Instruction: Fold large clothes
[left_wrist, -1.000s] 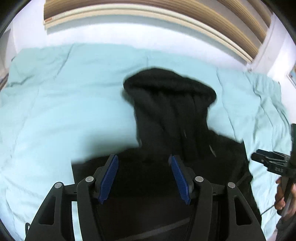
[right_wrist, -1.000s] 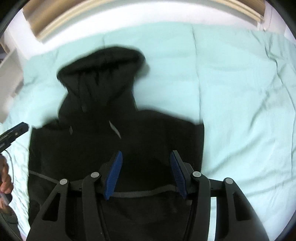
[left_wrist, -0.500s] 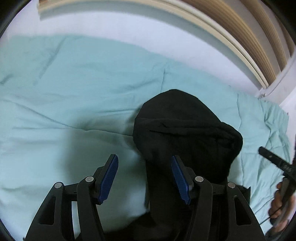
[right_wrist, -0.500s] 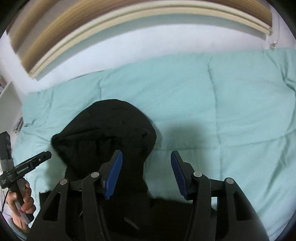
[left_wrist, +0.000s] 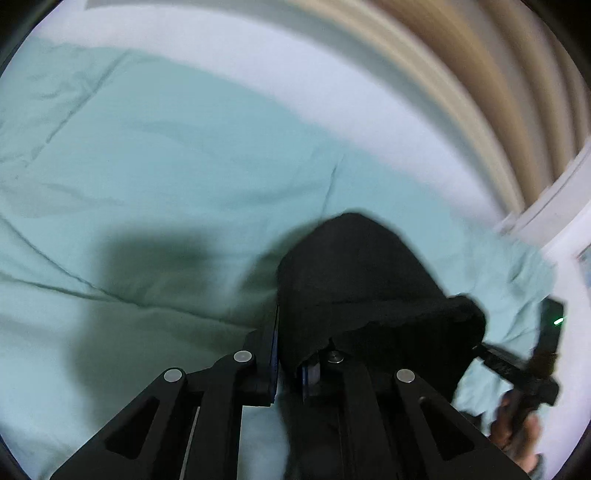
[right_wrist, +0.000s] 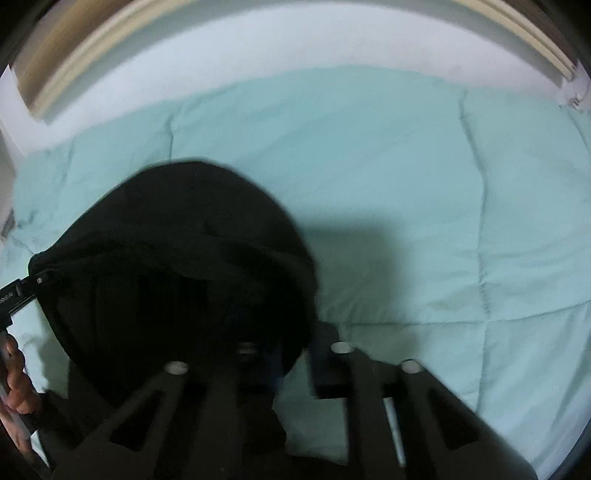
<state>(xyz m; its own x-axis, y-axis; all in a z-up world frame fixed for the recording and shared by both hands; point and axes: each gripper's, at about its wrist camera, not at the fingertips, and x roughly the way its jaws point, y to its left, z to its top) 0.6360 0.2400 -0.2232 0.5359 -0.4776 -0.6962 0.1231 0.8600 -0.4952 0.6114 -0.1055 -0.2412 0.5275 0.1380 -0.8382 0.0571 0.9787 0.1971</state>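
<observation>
A black hoodie lies on the bed; its hood shows in the left wrist view and again in the right wrist view. My left gripper is shut on the hood's left edge. My right gripper has its fingers closed in on the hood's right edge, with the left finger hidden under the cloth. The hood is lifted between the two grippers. The body of the hoodie is mostly out of view below.
A light teal quilted duvet covers the bed and fills the right wrist view. A white wall and a wooden headboard stand behind it. The other gripper and the hand holding it show at each view's edge.
Both grippers moved forward from the hoodie's body up to the hood and closed on its two edges. They were open half a second ago. The hood is now raised.
</observation>
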